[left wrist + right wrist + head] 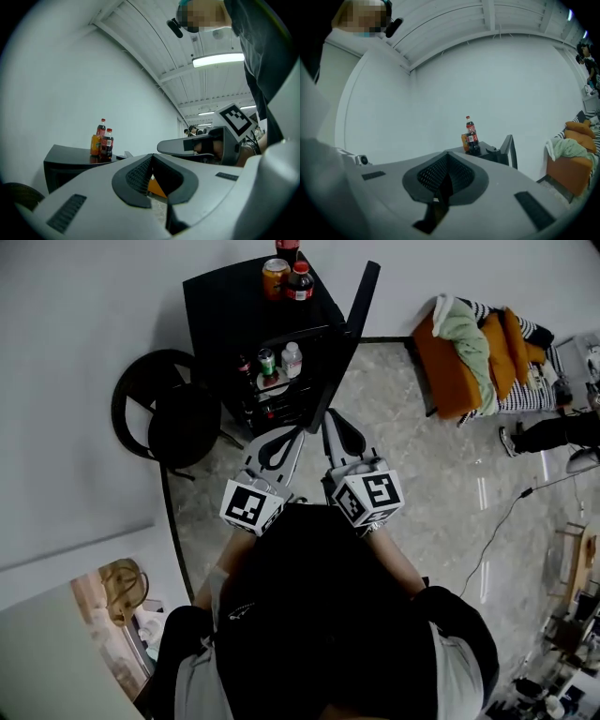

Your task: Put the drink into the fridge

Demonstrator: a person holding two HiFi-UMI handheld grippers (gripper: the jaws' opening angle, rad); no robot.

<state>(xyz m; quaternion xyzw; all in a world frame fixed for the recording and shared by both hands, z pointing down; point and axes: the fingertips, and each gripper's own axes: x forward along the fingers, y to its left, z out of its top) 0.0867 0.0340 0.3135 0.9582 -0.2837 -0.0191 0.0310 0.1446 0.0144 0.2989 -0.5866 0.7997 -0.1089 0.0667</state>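
Observation:
The black mini fridge [225, 306] stands against the wall with its door [347, 334] swung open. On its top are an orange drink [275, 277] and two cola bottles [300, 282]; the same cola bottles [107, 143] [471, 133] show in both gripper views. Several drinks [267, 362] sit on a shelf inside. My left gripper [299, 429] [152, 157] and right gripper [327, 415] [447, 154] hover side by side in front of the open fridge, short of it. Both are shut with nothing between the jaws.
A round black chair [169, 418] stands left of the fridge. An orange sofa [469, 352] with cushions and a green cloth is at the right, and a cable [497, 531] lies on the marbled floor. A person's legs [553, 432] show at far right.

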